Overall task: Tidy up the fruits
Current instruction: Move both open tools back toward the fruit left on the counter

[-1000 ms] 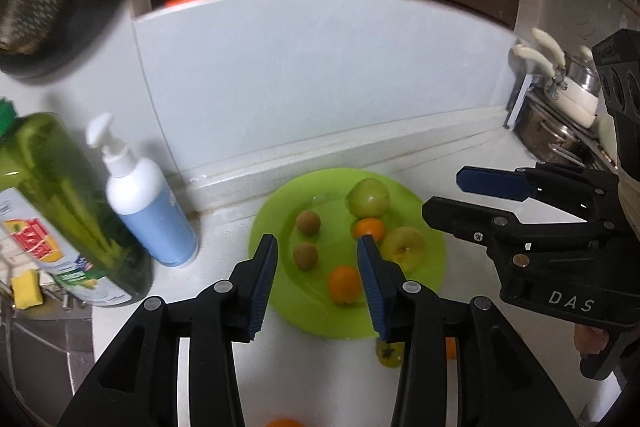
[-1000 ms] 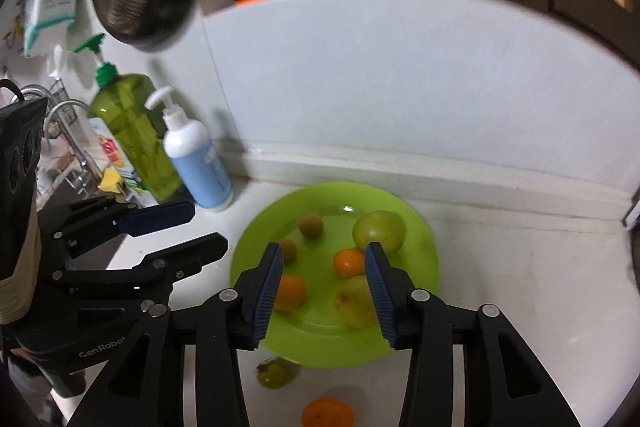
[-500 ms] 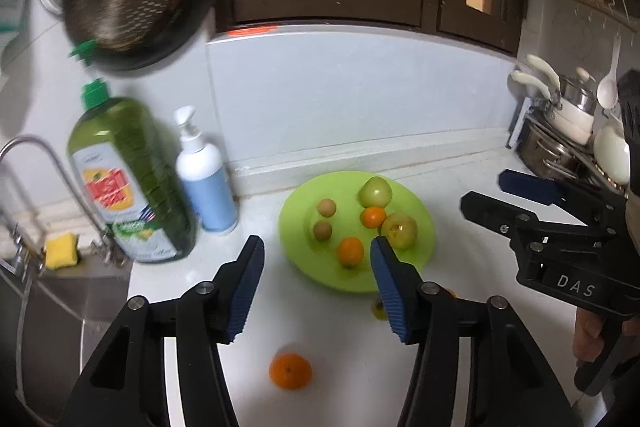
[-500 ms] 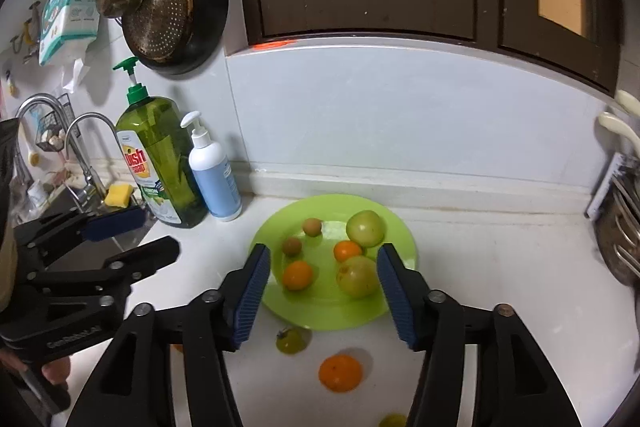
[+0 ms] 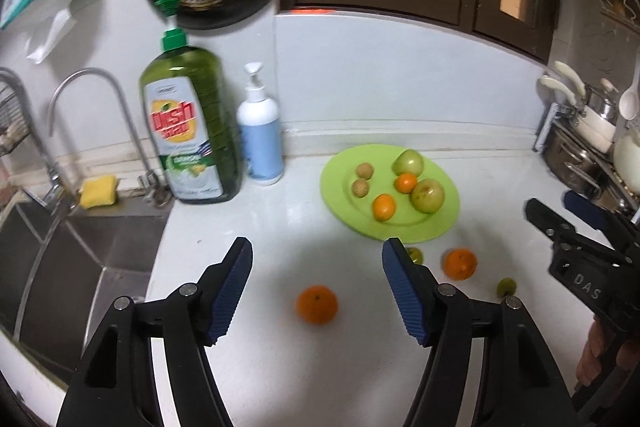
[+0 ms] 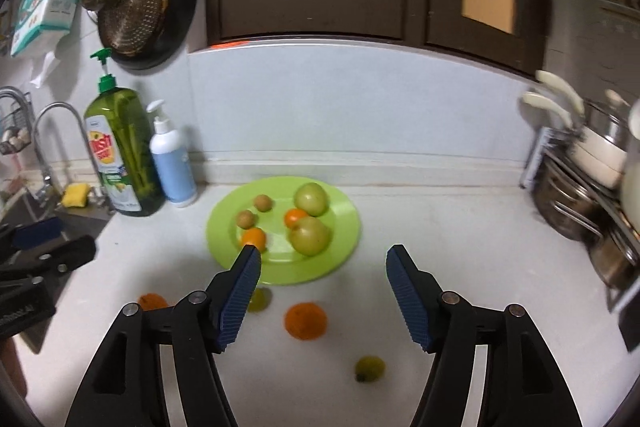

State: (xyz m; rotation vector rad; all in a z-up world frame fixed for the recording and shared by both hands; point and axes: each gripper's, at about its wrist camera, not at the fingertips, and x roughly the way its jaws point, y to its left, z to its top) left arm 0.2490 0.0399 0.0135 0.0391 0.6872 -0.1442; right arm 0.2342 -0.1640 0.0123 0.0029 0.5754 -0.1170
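Note:
A lime green plate [image 5: 344, 195] [image 6: 348, 227] on the white counter holds two green apples, two small oranges and two brown kiwis. Loose on the counter in front of it lie an orange [image 5: 317, 304] [image 6: 152, 301], a second orange [image 5: 460, 263] [image 6: 305, 320] and two small green fruits [image 5: 506, 286] [image 6: 370, 367] [image 5: 417, 255] [image 6: 259, 299]. My left gripper [image 5: 316, 259] hovers over the near orange, jaws opening, nothing between them. My right gripper [image 6: 323, 259] is back from the plate, jaws opening and empty; it also shows at the right of the left wrist view [image 5: 560, 211].
A green dish soap bottle [image 5: 188, 131] and a white-and-blue pump bottle [image 5: 260, 139] stand at the back left beside a sink [image 5: 80, 251] with a tap and a yellow sponge [image 5: 98, 190]. Pots on a rack [image 6: 588, 183] fill the right side. A pan and strainer hang on the wall.
Both grippers have pulled back from the plate and their jaws have widened. The loose fruits on the counter have come into view in front of them.

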